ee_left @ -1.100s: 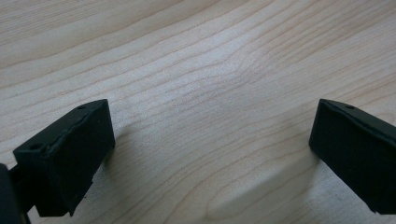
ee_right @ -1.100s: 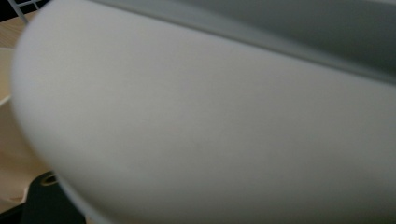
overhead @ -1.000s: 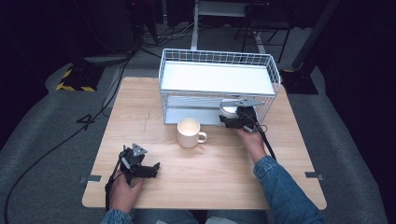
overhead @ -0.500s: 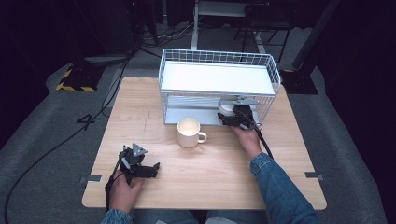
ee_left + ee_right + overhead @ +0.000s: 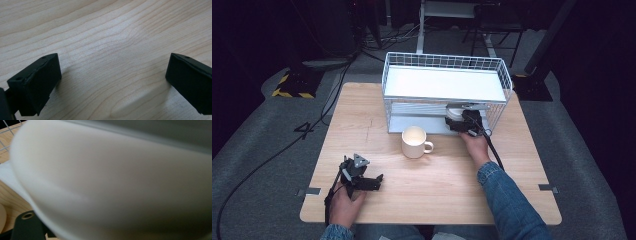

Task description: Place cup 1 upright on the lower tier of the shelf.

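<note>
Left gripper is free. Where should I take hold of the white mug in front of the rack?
Probably best by the mug's near rim, one jaw inside and one outside, coming down from above. It stands upright with its mouth open; the handle points right, away from the left gripper.

A white bowl (image 5: 455, 113) sits in the lower tier of the white wire rack (image 5: 444, 85), near its right end under the upper shelf. Close up, the bowl's (image 5: 112, 185) smooth, rounded, plain outer wall looks blurred and tilted.
</note>
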A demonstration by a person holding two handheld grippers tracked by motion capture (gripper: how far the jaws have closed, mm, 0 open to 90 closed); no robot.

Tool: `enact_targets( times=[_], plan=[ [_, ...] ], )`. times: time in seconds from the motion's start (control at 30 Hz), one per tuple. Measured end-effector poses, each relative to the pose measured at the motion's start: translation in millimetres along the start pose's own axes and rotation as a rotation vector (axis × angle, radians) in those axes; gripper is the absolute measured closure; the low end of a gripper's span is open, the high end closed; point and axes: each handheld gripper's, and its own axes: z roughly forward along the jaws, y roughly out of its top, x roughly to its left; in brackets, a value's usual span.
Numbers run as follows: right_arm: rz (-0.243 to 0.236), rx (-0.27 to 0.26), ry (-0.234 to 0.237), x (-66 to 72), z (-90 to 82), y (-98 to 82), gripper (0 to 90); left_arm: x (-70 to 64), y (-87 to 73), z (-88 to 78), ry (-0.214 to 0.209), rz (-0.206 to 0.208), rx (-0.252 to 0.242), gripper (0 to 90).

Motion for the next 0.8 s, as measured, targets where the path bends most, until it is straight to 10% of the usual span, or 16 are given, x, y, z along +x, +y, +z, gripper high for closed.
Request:
enact_targets(
  times=[0.8],
  plan=[
    [-0.003, -0.009, 0.028, 3.5, -7.5, 1.1, 0.0, 0.0, 0.0, 0.0, 0.000, 0.000, 0.000, 0.6]
  ],
)
